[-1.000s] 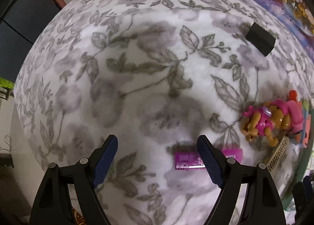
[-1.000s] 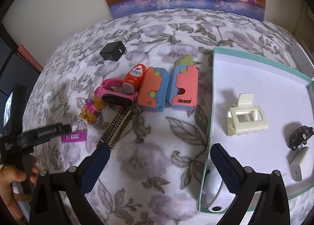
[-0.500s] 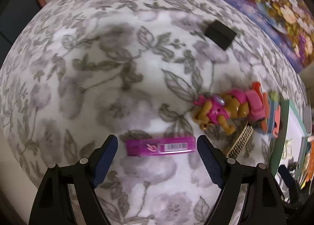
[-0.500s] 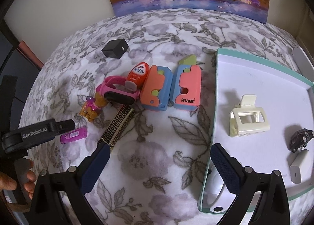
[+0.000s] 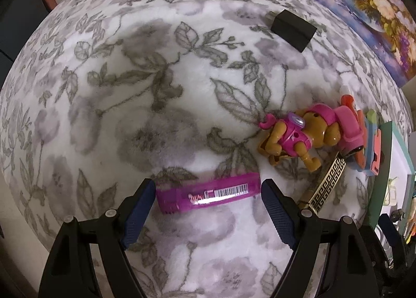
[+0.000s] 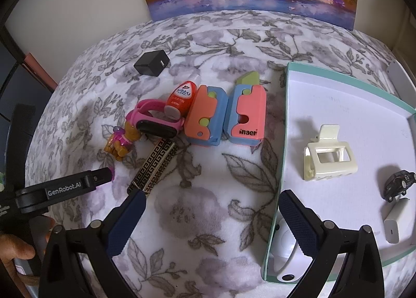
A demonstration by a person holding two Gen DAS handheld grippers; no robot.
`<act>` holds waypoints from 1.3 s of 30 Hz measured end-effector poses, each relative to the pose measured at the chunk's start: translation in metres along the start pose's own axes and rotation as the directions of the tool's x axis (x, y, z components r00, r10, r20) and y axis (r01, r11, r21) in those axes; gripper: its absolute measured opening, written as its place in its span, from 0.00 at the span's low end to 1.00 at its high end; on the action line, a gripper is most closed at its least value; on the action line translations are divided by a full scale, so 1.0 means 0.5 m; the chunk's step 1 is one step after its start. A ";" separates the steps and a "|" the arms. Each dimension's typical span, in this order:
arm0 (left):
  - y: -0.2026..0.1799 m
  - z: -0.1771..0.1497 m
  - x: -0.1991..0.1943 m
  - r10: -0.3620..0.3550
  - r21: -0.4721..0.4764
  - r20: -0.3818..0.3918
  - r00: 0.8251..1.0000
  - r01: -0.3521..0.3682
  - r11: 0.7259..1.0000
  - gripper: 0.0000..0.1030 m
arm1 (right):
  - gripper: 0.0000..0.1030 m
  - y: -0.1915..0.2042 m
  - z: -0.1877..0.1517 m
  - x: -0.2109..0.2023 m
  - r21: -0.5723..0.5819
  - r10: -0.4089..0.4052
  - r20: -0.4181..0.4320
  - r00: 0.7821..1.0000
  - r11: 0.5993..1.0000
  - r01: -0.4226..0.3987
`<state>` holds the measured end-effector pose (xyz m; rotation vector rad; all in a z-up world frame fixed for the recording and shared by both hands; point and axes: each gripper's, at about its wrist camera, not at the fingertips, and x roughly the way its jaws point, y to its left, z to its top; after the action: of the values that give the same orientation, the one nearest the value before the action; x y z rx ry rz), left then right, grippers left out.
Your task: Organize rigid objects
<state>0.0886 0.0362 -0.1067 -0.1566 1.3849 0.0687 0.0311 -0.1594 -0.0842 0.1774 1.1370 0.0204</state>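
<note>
- The left gripper [image 5: 208,195] is hanging low over the floral blanket [image 5: 145,95] with its jaws spread wide, straddling the magenta tube [image 5: 209,196] lengthwise; nothing is clamped yet.
- The tube is lying flat between the two blue pads [image 5: 140,208], barcode side up, its ribbed cap end nearly touching the left pad and its other end just short of the right one.
- Closing along the length is looking risky: the tube could tip up or squirt out. Turning the wrist so the pads are meeting the tube's long sides appears the surer grasp.
- The plush blanket is soft, so the fingertips are likely needing to press in slightly to get under the tube's midline.
- The pup figurine [image 5: 293,139] and the gold-patterned bar [image 5: 326,184] are lying near the right pad; the approach should be keeping off them.
- The right gripper [image 6: 210,217] is hovering unclenched and empty near the edge of the teal-rimmed tray [image 6: 282,141], which already holds a cream hair claw [image 6: 329,161] and a toy car [image 6: 399,182]; the tray is probably the tube's destination.
</note>
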 end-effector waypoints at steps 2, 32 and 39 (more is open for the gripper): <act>-0.002 -0.004 -0.001 0.007 0.010 0.001 1.000 -0.007 1.000 0.81 | 1.00 -0.001 0.000 0.000 -0.001 -0.001 0.000 1.000 1.000 0.001; -0.005 -0.012 0.015 -0.019 -0.083 -0.020 1.000 0.017 0.996 0.80 | 1.00 0.007 -0.003 0.004 -0.026 -0.015 -0.005 1.000 1.000 0.015; 0.029 -0.023 0.008 -0.098 -0.145 -0.021 0.995 0.094 0.985 0.80 | 1.00 0.009 -0.003 0.005 -0.039 -0.020 -0.006 1.000 0.999 0.020</act>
<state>0.0760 0.0486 -0.1137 -0.3457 1.3986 0.0863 0.0311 -0.1543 -0.0865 0.1311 1.1442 0.0252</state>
